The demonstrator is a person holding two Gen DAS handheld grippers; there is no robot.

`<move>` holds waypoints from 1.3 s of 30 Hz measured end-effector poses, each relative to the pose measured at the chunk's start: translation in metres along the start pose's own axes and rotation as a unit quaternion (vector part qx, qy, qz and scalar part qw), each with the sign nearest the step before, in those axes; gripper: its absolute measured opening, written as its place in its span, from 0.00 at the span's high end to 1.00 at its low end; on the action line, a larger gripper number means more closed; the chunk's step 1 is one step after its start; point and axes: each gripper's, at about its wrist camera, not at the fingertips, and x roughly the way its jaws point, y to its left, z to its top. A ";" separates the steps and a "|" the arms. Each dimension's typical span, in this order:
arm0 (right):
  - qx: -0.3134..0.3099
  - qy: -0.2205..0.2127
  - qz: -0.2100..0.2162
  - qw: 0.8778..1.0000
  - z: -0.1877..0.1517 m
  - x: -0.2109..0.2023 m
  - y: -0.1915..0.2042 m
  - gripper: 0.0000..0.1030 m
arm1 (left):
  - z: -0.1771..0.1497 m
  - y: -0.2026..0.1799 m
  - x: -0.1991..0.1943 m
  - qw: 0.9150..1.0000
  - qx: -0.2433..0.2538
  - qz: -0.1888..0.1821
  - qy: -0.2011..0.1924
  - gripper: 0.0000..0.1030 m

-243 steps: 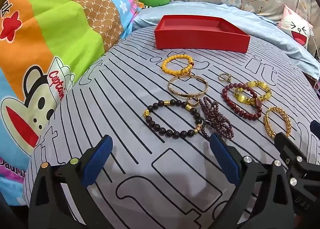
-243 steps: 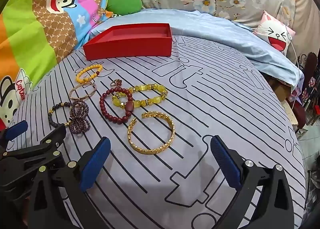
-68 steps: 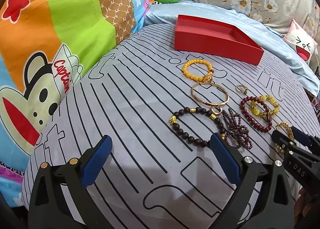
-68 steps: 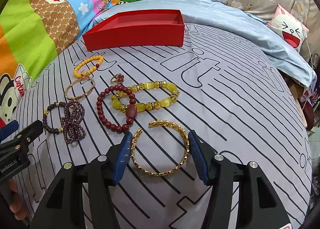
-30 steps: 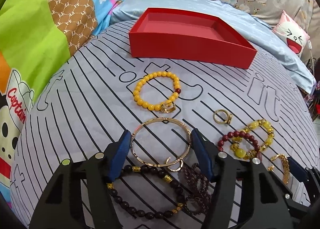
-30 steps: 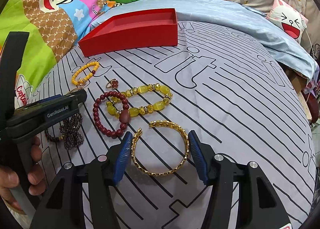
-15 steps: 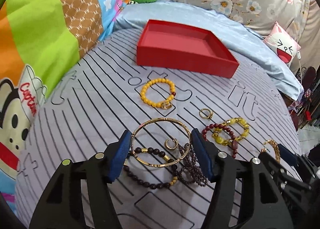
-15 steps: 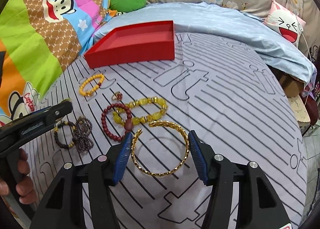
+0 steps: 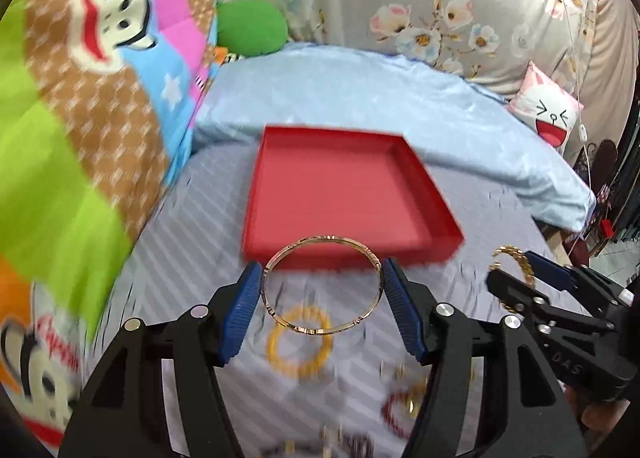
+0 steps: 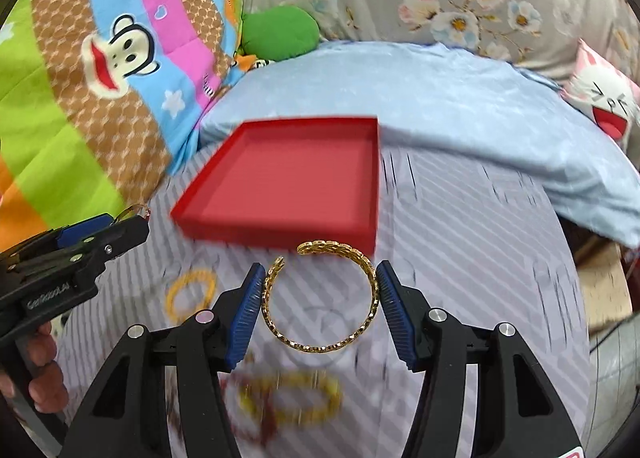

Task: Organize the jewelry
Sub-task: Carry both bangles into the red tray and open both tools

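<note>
My left gripper (image 9: 322,294) is shut on a thin gold bangle (image 9: 276,312) and holds it in the air just in front of the red tray (image 9: 340,194). My right gripper (image 10: 320,298) is shut on an open gold chain cuff (image 10: 360,258), also lifted near the red tray (image 10: 288,178). The right gripper with its cuff shows at the right of the left wrist view (image 9: 516,282). The tray looks empty. A yellow bead bracelet (image 9: 300,342) and other bracelets lie blurred on the bed below.
The striped grey bedspread (image 10: 460,226) carries the jewelry. A cartoon quilt (image 9: 80,118) rises on the left. A light blue blanket (image 9: 380,98), a green plush (image 10: 280,32) and a cat pillow (image 9: 548,114) lie behind the tray.
Both grippers have lifted their bracelets off the bed and moved forward towards the red tray, which now looks closer and larger. The view is motion-blurred.
</note>
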 end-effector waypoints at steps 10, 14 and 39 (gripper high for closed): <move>-0.016 0.031 0.012 0.999 0.102 0.115 0.003 0.47 | 0.093 0.010 0.116 1.000 0.007 0.009 0.015 0.43; -0.016 0.049 0.007 0.999 0.123 0.154 0.001 0.46 | 0.112 0.020 0.160 0.999 0.000 0.011 0.037 0.43; -0.014 0.063 -0.006 0.998 0.135 0.173 -0.018 0.36 | 0.129 0.048 0.199 0.996 -0.038 0.014 0.074 0.33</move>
